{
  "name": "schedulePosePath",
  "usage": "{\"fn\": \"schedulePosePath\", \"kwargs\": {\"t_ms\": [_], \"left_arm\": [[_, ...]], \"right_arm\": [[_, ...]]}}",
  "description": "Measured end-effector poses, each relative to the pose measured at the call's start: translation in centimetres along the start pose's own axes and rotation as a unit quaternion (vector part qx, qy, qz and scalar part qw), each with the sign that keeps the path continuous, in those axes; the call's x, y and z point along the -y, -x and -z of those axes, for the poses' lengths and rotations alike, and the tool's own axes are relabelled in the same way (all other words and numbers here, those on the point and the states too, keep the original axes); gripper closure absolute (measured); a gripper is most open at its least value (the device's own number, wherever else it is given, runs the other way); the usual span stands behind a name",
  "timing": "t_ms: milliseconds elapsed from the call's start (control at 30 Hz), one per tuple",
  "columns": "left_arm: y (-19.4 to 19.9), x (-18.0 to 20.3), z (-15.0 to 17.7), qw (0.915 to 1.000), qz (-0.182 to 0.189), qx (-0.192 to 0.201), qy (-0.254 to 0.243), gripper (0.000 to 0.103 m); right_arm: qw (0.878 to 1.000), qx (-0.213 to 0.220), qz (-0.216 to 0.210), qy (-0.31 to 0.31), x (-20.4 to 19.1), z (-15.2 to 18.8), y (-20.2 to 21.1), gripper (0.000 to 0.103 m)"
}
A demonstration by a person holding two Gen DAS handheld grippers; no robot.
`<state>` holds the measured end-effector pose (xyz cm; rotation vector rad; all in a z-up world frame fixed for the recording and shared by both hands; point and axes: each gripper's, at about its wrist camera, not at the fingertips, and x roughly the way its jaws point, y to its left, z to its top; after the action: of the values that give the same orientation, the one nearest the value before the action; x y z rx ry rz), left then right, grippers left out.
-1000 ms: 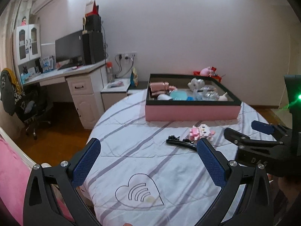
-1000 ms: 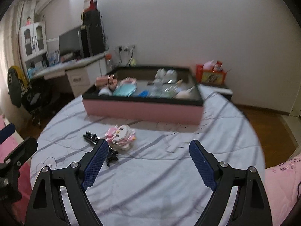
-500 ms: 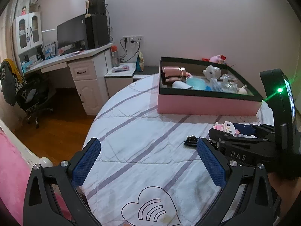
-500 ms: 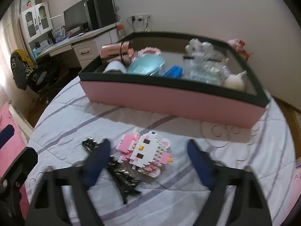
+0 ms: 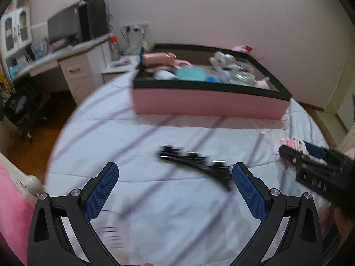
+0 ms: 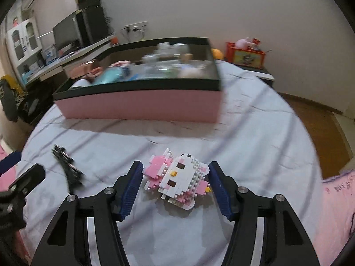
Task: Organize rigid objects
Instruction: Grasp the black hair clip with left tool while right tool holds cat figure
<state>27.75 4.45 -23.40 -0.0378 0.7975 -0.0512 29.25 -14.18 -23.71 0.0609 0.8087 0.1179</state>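
Note:
A pink and white brick cat figure lies on the striped bed cover. My right gripper has it between its blue pads, which touch it on both sides. In the left wrist view that gripper reaches in from the right, with the figure at its tips. A black hair clip lies in front of my left gripper, whose jaws stand wide open and empty. The clip's right end sits near the right pad. The clip also shows in the right wrist view, next to the left gripper.
A pink box with a black rim stands further back on the bed, holding several toys and small items. A desk with a monitor and a chair are at the left. A red box sits at the back right.
My right gripper came down and forward to the brick figure and its jaws narrowed around it. My left gripper moved forward and down toward the hair clip, still open.

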Motion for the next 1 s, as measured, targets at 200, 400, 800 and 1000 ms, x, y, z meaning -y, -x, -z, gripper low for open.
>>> {"fn": "schedulePosePath", "kwargs": {"t_ms": [200, 400, 800, 1000], "left_arm": [[-2.8, 2.2, -0.5, 0.9986, -0.02, -0.04, 0.028, 0.0], [-3.4, 0.4, 0.4, 0.9958, -0.059, -0.064, 0.027, 0.0], [-1.0, -6.4, 1.7, 0.9922, -0.102, -0.053, 0.049, 0.0], [-3.3, -4.8, 0.4, 0.9961, -0.067, -0.058, 0.001, 0.0]], "right_arm": [[1.0, -0.002, -0.018, -0.013, 1.8, 0.5, -0.1, 0.041], [1.0, 0.001, -0.026, -0.012, 1.9, 0.7, -0.1, 0.041], [1.0, -0.003, -0.018, -0.002, 1.6, 1.0, -0.3, 0.035], [1.0, -0.005, -0.009, 0.004, 1.4, 1.0, -0.4, 0.033]]}}
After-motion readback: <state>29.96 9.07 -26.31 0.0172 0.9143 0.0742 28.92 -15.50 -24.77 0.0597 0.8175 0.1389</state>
